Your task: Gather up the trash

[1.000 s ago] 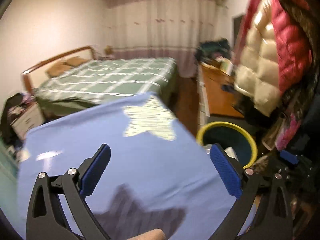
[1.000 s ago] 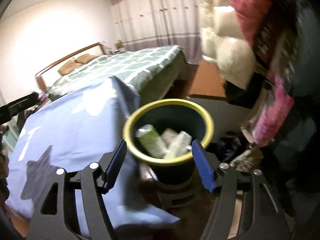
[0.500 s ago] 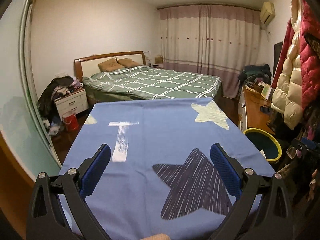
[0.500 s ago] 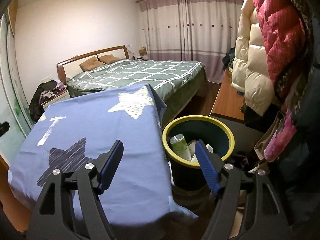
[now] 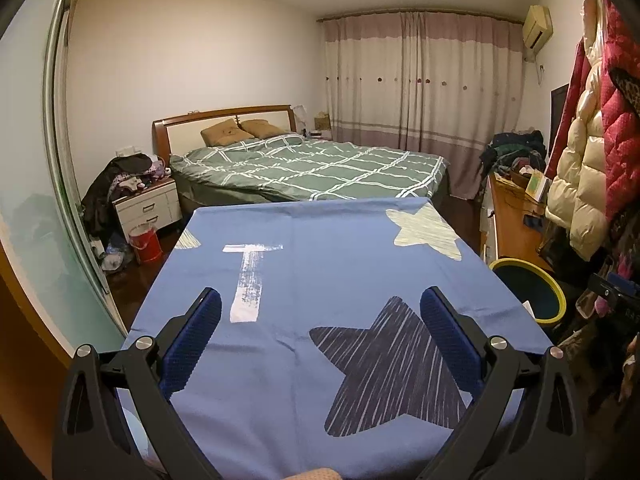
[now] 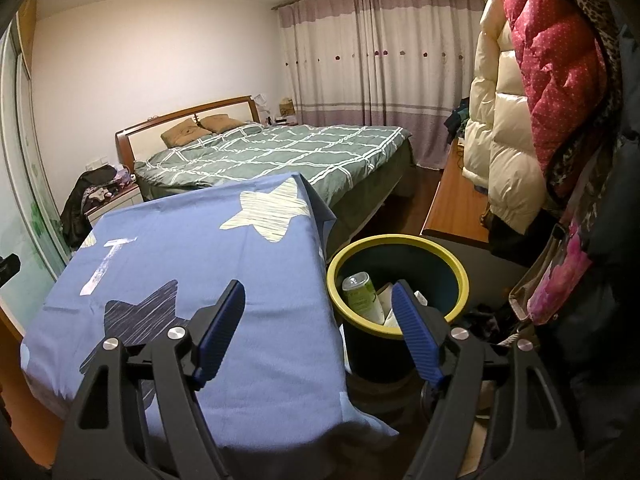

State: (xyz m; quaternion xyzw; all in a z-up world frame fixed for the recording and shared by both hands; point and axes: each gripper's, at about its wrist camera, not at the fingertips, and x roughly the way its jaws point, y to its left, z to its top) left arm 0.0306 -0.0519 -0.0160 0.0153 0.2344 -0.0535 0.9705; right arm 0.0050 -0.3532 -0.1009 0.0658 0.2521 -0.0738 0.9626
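A dark bin with a yellow rim (image 6: 400,239) stands on the floor by the right edge of a table draped in a blue star-print cloth (image 6: 192,248). Inside the bin lie a green can (image 6: 360,294) and white paper scraps (image 6: 387,300). My right gripper (image 6: 319,286) hovers open and empty above the table's right edge and the bin's near rim. My left gripper (image 5: 320,300) is open and empty over the blue cloth (image 5: 320,248), which carries no loose items. In the left wrist view the bin (image 5: 520,263) sits far right.
A green checked bed (image 5: 312,168) lies beyond the table. On the left are a white nightstand (image 5: 146,208), a red bucket (image 5: 146,244) and a glass sliding door (image 5: 36,216). A wooden desk (image 6: 456,204) and hanging padded coats (image 6: 520,120) crowd the right side.
The left wrist view swung from a blurred close look at the cloth to a steady view down the table. My right gripper drew back and up from the bin, jaws slightly wider.
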